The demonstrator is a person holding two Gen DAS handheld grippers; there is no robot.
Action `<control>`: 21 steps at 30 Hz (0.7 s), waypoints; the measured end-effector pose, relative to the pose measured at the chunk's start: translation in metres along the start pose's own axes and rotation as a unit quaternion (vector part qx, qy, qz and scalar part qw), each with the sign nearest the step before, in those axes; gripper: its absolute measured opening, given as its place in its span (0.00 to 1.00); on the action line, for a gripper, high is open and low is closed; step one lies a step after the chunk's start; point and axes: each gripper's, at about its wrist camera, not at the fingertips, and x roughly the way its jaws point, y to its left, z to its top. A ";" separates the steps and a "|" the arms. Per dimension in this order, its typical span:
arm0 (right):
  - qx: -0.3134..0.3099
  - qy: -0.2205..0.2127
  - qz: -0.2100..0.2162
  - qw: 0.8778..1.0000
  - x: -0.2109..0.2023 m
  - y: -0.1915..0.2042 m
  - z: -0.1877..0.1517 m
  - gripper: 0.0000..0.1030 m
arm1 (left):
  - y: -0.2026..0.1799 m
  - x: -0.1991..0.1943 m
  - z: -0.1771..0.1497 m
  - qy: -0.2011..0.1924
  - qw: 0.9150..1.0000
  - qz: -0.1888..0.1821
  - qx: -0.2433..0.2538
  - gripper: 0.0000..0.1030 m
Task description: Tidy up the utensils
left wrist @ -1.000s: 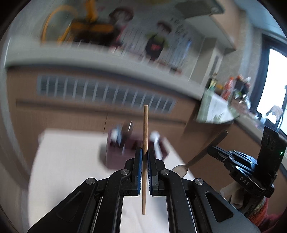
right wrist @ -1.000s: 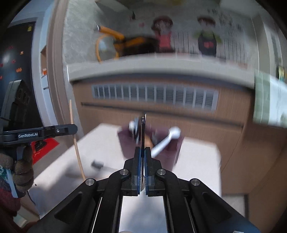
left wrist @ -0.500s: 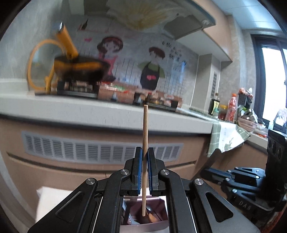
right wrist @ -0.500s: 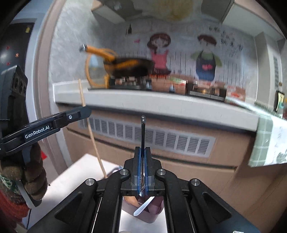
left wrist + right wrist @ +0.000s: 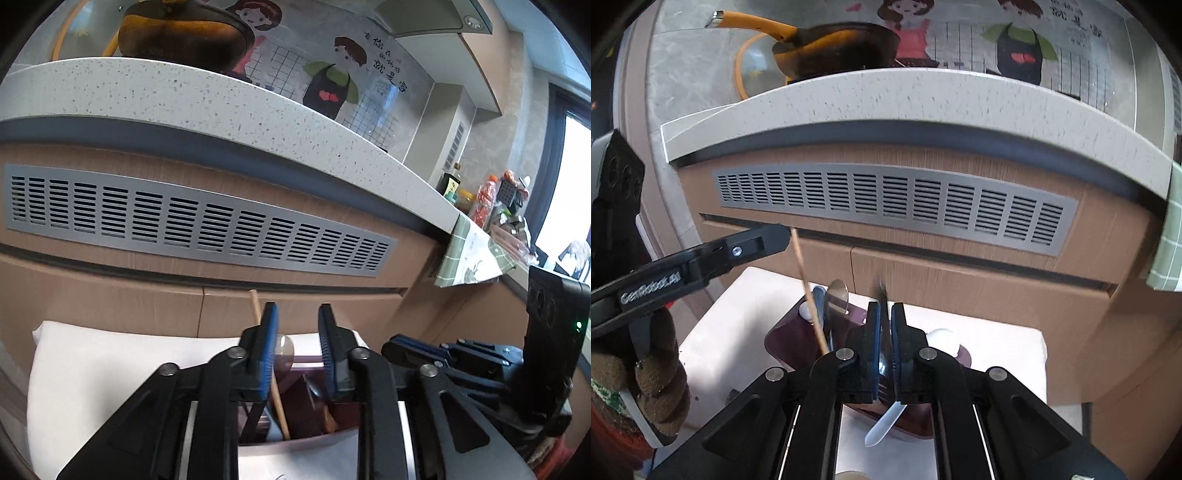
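The left gripper (image 5: 295, 314) has its jaws parted and opening, the blue pads (image 5: 269, 350) standing clear of each other with a plain gap between them. The chopstick (image 5: 271, 387) is released: it leans against the inner face of the left pad, tilted, its top poking out above and behind that pad and its lower end down inside the holder (image 5: 295, 439). Nothing presses it from the right pad. A clear spoon bowl (image 5: 284, 354) shows in the gap just behind the pads, also standing in the holder. The holder sits on the white table (image 5: 92, 387), directly under the jaws.

From the right wrist view, the left gripper (image 5: 783, 236) reaches in from the left edge, held by a gloved hand (image 5: 653, 384), and the chopstick (image 5: 807, 295) slants down from its tip into the holder's (image 5: 783, 343) left compartment, beside a metal spoon (image 5: 837, 295) and a white-tipped utensil (image 5: 805, 310).

The right gripper (image 5: 884, 308) has its jaws only slightly apart and opening. A thin dark metal handle (image 5: 882, 291), blurred, stands upright between the pads and rises above them; whether the pads press on it cannot be told. It is over the holder's middle. A white spoon (image 5: 886, 424) lies slanted in the holder below the jaws, its bowl (image 5: 942, 341) showing to the right.
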 end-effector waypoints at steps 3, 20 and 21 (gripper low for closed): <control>0.000 -0.004 0.004 1.000 -0.002 0.000 -0.002 0.15 | 0.005 -0.011 -0.003 0.003 1.000 0.000 -0.003 0.29; -0.044 0.159 0.240 0.957 0.046 0.124 -0.121 0.27 | 0.125 -0.104 -0.119 0.138 0.963 0.210 -0.096 0.29; -0.052 0.170 0.250 0.952 0.053 0.133 -0.128 0.27 | 0.128 -0.113 -0.127 0.139 0.962 0.213 -0.099 0.29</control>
